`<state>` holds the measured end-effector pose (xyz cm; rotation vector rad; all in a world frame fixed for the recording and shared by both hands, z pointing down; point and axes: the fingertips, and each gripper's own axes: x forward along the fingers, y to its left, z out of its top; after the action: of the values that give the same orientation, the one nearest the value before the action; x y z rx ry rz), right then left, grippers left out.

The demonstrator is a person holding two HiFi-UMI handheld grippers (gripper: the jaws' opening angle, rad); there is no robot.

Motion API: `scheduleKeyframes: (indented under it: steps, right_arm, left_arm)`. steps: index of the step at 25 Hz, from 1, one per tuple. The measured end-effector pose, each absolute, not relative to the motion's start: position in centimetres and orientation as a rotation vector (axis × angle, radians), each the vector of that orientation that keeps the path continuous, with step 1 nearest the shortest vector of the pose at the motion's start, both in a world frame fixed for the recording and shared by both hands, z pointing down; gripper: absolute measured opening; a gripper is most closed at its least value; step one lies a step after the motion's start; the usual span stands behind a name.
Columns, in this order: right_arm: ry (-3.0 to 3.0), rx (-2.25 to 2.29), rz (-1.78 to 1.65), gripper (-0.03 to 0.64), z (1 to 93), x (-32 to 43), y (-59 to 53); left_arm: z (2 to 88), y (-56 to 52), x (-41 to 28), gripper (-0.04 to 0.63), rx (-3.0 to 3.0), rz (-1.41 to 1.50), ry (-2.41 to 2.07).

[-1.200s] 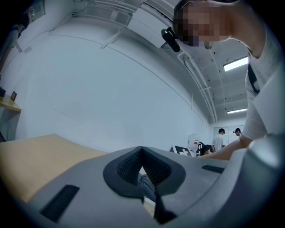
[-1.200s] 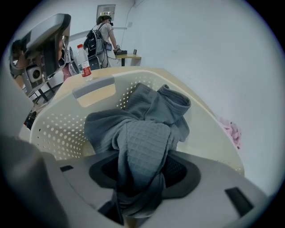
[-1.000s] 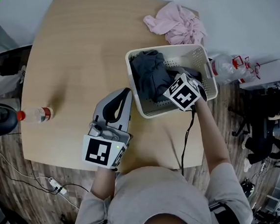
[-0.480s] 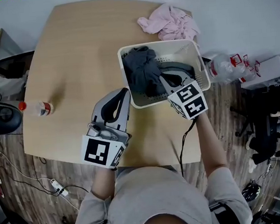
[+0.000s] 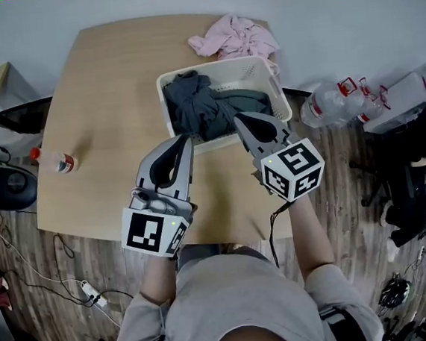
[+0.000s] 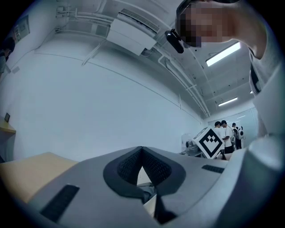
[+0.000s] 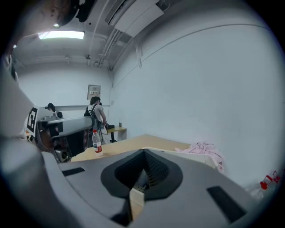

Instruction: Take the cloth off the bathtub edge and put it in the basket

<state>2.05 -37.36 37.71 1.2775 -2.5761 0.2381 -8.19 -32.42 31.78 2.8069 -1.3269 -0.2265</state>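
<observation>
Pale wood desk (image 5: 107, 86) against a plain grey wall, white perforated basket (image 5: 252, 71) toward the far side. Dark grey cloth (image 5: 192, 104) bunched inside the basket, heaped mostly on its left half, nothing hanging over the rim. Pink cloth (image 5: 234, 40) crumpled on the desk just behind the basket, at or touching its far rim (no bathtub anywhere in view, so hard to say which cloth counts). Small red-capped bottle (image 5: 55, 162) lying near the desk's left edge, well apart from everything else.

Left gripper (image 5: 183, 140) hovering over the desk just short of the basket's near wall, pads pressed together, nothing between them. Right gripper (image 5: 240, 120) beside it at the basket's near rim, tips also pressed together and empty, pointing over the grey cloth.

Handling, judged from the folds: both cloths look soft, light and limp, not fragile and not slippery. Likely to drape and trail when lifted, so could catch on the basket rim. Best taken by pinching a raised ridge in the middle of the bunch, not a thin flat edge. For the pink one, top of the crumple looks easiest to reach.
</observation>
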Motion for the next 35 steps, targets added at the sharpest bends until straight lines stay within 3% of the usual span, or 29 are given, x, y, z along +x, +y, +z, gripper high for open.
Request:
scheduleKeyframes:
  steps: [19, 35]
  right_arm:
    - [-2.763, 1.323, 0.104, 0.009, 30.4, 8.4, -22.8]
    - [-2.855, 1.289, 0.070, 0.009, 28.9, 11.2, -15.1]
  left_arm:
    - [27.6, -19.3, 0.5, -0.003, 2.917, -0.249, -1.333]
    - [26.5, -12.0, 3.5, -0.003, 2.940, -0.241, -1.409]
